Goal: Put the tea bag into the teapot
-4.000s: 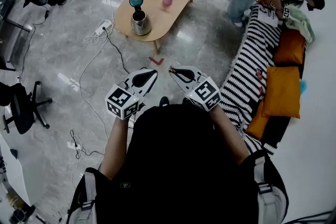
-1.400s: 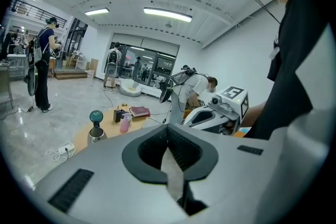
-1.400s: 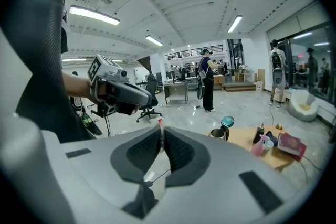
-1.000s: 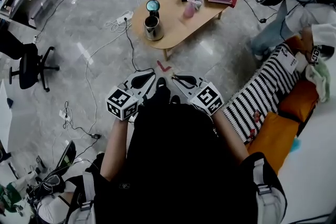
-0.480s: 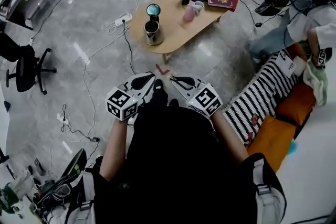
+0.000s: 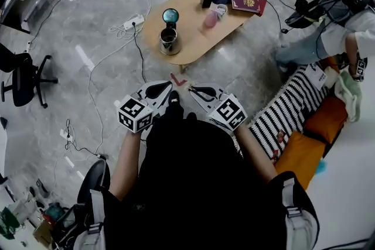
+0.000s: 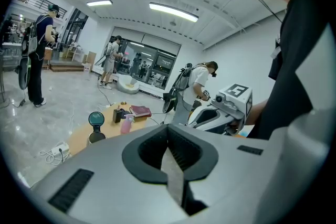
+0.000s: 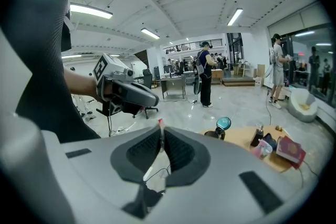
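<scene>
Standing upright on table (image 6: 202, 29): teapot (image 6: 169, 41)

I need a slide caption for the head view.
Person holds left gripper and right gripper before an oval wooden table bearing a steel teapot.

Teapot (image 6: 169, 41) on oval wooden table (image 6: 194, 25)

Teapot (image 6: 169, 42) on table (image 6: 190, 23) (left end); book (image 6: 248, 0) right.
</scene>
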A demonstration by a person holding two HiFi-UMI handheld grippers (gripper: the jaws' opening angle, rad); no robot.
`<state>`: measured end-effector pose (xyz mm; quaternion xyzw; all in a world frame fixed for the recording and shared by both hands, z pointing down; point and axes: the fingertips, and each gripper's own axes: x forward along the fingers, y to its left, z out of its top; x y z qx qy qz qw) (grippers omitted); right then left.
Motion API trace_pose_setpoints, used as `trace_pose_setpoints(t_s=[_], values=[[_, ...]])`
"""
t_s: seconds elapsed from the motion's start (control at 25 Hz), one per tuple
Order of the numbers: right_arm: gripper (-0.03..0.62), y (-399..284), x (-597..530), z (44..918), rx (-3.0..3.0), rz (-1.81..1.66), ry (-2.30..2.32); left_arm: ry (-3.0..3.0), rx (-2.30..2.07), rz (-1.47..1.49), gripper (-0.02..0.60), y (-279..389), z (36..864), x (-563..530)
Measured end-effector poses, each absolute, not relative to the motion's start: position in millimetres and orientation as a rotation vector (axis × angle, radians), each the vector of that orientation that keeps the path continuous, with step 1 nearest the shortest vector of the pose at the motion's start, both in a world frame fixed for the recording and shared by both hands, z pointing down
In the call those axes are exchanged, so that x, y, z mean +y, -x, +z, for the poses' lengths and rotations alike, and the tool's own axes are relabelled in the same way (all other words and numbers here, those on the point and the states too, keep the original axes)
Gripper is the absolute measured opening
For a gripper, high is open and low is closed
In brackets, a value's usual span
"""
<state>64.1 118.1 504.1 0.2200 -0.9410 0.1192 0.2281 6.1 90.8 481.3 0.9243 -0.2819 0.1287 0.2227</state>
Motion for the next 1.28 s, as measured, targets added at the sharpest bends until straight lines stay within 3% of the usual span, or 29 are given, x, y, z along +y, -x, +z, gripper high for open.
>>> trace_pose_setpoints(t_s=[1.28], values=[[0.028,10,19,518,-2.545,0.419,-0.645,-2.506,-0.611,0.384,0.009,49,512,-19]])
